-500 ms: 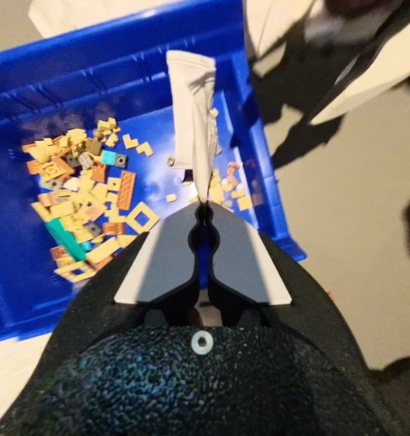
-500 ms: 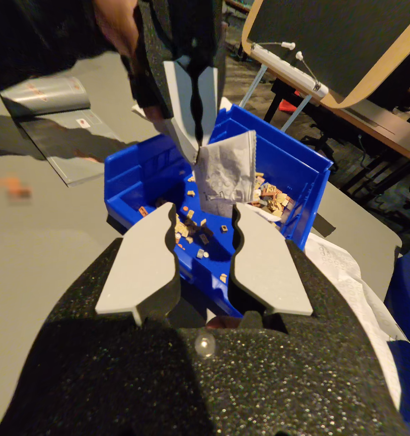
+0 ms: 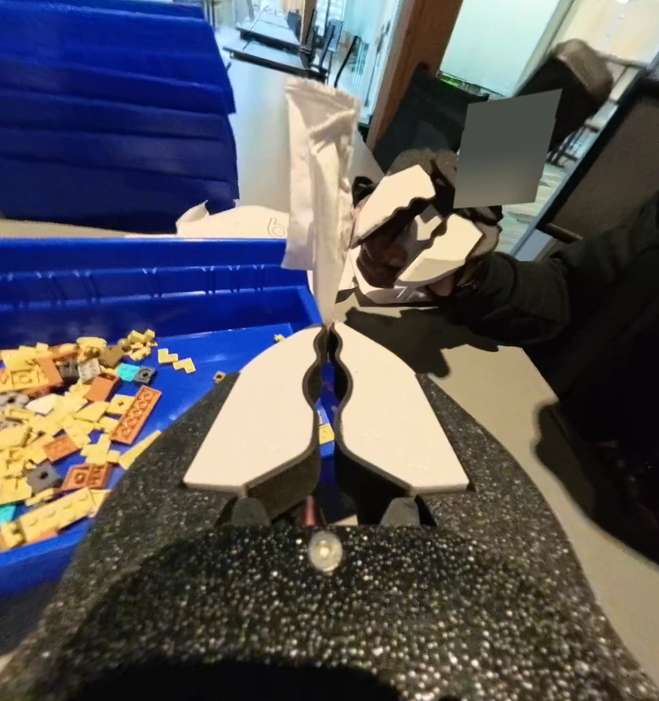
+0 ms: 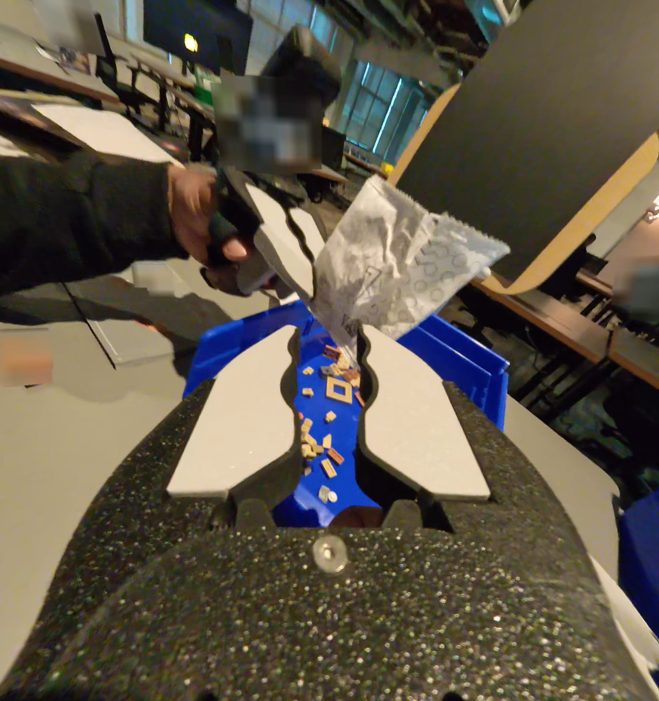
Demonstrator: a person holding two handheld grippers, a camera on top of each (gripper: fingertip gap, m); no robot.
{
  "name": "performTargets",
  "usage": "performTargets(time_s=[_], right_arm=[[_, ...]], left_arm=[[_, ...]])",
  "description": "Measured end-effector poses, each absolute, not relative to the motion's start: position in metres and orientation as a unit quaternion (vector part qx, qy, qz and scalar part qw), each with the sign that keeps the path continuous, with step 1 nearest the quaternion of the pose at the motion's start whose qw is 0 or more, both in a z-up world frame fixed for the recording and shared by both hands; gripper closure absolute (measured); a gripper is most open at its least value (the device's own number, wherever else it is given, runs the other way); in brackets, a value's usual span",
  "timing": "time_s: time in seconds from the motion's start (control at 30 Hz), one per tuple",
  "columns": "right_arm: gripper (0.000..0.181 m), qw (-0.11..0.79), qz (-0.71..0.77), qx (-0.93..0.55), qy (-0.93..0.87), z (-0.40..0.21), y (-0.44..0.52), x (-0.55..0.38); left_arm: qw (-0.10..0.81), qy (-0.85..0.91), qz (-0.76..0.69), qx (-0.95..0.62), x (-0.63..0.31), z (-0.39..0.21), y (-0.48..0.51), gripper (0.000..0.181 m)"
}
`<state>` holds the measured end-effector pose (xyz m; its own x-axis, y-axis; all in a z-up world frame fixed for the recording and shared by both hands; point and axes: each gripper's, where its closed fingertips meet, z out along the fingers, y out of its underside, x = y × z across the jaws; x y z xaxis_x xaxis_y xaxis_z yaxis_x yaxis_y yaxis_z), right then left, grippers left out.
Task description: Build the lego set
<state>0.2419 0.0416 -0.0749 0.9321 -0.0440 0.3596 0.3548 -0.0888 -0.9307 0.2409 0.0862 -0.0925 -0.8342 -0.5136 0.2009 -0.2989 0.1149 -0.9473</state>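
You've swung the emptied paper bag (image 3: 320, 182) up off the blue bin (image 3: 138, 280); left gripper (image 3: 328, 333) pinches it, right gripper (image 4: 327, 333) gapes empty, bricks (image 3: 54, 409) ready for sorting.

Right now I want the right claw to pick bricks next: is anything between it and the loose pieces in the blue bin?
Yes. The paper bag, pinched in the left claw, hangs over the blue bin just past the open right claw, above the far bricks. The nearer bricks look unobstructed.
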Motion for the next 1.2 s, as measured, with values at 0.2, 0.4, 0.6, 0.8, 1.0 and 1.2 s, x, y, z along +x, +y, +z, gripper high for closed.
performTargets(time_s=[0.2, 0.4, 0.6, 0.8, 1.0, 1.2], right_arm=[[0.154, 0.667, -0.177, -0.717, -0.1, -0.072, 0.045, 0.239], [0.155, 0.678, -0.176, -0.705, -0.112, -0.07, 0.049, 0.227], [0.154, 0.685, -0.179, -0.691, -0.144, -0.069, 0.053, 0.209], [0.155, 0.677, -0.195, -0.689, -0.17, -0.069, 0.054, 0.201], [0.157, 0.666, -0.218, -0.689, -0.186, -0.07, 0.055, 0.197], [0.158, 0.654, -0.248, -0.685, -0.202, -0.069, 0.055, 0.193]], left_arm=[[0.121, 0.746, -0.626, -0.194, 0.23, -0.086, 0.074, 0.181], [0.154, 0.749, -0.632, -0.124, 0.217, -0.087, 0.067, 0.181], [0.21, 0.734, -0.641, -0.081, 0.214, -0.08, 0.065, 0.181], [0.205, 0.716, -0.663, -0.077, 0.213, -0.079, 0.066, 0.181], [0.193, 0.71, -0.673, -0.074, 0.21, -0.08, 0.065, 0.181], [0.181, 0.698, -0.689, -0.076, 0.209, -0.078, 0.064, 0.181]])
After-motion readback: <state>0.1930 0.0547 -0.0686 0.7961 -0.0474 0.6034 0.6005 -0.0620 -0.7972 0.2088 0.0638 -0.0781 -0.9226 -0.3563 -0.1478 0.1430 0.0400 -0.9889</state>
